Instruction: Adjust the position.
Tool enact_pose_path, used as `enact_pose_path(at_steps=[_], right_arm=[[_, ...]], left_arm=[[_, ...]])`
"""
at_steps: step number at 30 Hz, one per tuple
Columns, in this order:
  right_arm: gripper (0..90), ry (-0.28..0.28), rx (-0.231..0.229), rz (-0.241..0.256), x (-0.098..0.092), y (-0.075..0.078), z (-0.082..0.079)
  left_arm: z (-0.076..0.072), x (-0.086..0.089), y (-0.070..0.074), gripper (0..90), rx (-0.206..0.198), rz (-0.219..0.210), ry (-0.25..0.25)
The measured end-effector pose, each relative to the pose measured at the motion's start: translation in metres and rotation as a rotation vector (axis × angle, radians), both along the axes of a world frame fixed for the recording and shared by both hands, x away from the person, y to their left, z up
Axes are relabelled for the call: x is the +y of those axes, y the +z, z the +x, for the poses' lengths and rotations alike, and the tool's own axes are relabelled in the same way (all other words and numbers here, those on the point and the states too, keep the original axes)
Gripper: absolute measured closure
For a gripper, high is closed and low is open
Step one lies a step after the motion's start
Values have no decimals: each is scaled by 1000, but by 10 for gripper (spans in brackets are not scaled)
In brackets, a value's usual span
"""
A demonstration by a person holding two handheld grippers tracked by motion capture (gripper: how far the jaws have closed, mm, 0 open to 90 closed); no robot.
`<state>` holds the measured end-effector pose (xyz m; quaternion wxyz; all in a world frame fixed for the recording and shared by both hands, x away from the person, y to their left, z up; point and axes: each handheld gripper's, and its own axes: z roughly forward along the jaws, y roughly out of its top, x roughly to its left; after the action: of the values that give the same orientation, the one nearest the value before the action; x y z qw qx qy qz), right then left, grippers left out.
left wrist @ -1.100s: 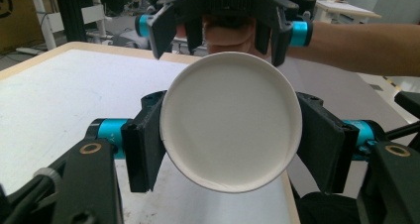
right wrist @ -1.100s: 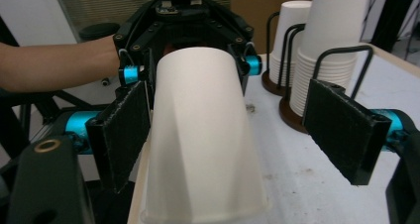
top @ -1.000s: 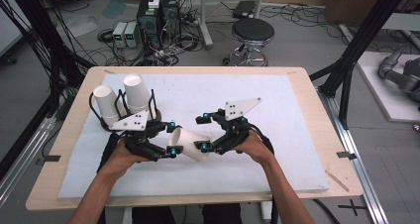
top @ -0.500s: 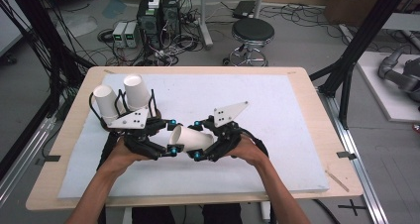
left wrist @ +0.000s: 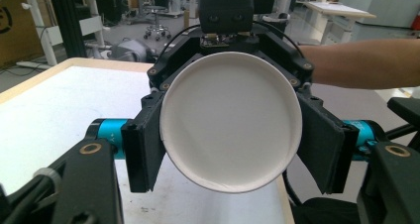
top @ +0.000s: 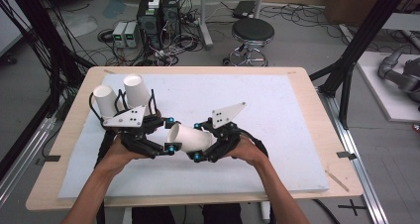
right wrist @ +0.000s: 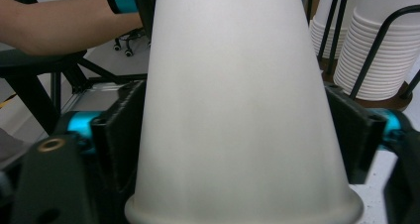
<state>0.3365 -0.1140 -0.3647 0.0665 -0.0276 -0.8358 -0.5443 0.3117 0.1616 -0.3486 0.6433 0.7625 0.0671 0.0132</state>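
A white paper cup (top: 190, 137) lies sideways in the air between my two grippers, above the white mat (top: 277, 100). My right gripper (top: 197, 142) is shut on its wider part, and the rolled rim sits close to that camera (right wrist: 237, 110). My left gripper (top: 170, 134) faces it from the left. In the left gripper view the cup's round base (left wrist: 230, 120) sits between the left gripper's pads (left wrist: 143, 149), which lie against both sides of it. The right gripper's pads (right wrist: 119, 135) press the cup's sloping wall.
Two stacks of white cups (top: 105, 100) (top: 136, 90) stand in a black wire holder at the mat's far left, just behind my left hand. They also show in the right gripper view (right wrist: 376, 50). The wooden table edge (top: 317, 110) frames the mat.
My right gripper has shifted a little to the left with the cup, bringing its base in between the left gripper's jaws. The left hand has barely moved.
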Motion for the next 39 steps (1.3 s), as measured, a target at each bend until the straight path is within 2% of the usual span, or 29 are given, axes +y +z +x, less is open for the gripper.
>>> enact_pose_path(at_steps=[13,14,15,18,22,24,26,27,31,34,39], right_arm=[[285,7,-27,-2,-4,2,-1],[285,7,-30,-1,-4,2,-1],[285,5,-20,-6,-4,2,-2],[287,2,-30,-7,-4,2,-2],[286,-11,-25,-14,-6,2,-1],[286,-9,-22,-12,-7,2,-1],[286,-12,-13,-14,-7,2,-1],[286,-12,-17,-13,-7,2,-1],[286,-6,-20,-13,-7,2,-2],[286,-4,-19,-18,-7,3,-2],[286,-11,-21,-15,-10,5,-4]], left_arm=[[-2,-1,-1,337,-4,8,-4],[-2,-1,-1,314,-8,11,-2],[-2,-1,-1,259,-5,10,7],[-2,0,-2,84,4,-6,-2],[-5,4,-2,60,28,-74,-66],[-6,7,0,61,32,-47,-49],[-6,11,0,72,29,-1,-12],[-5,12,-1,73,31,7,1],[-2,19,-2,72,41,4,50],[-1,21,0,72,48,10,59],[-1,26,3,72,55,46,67]])
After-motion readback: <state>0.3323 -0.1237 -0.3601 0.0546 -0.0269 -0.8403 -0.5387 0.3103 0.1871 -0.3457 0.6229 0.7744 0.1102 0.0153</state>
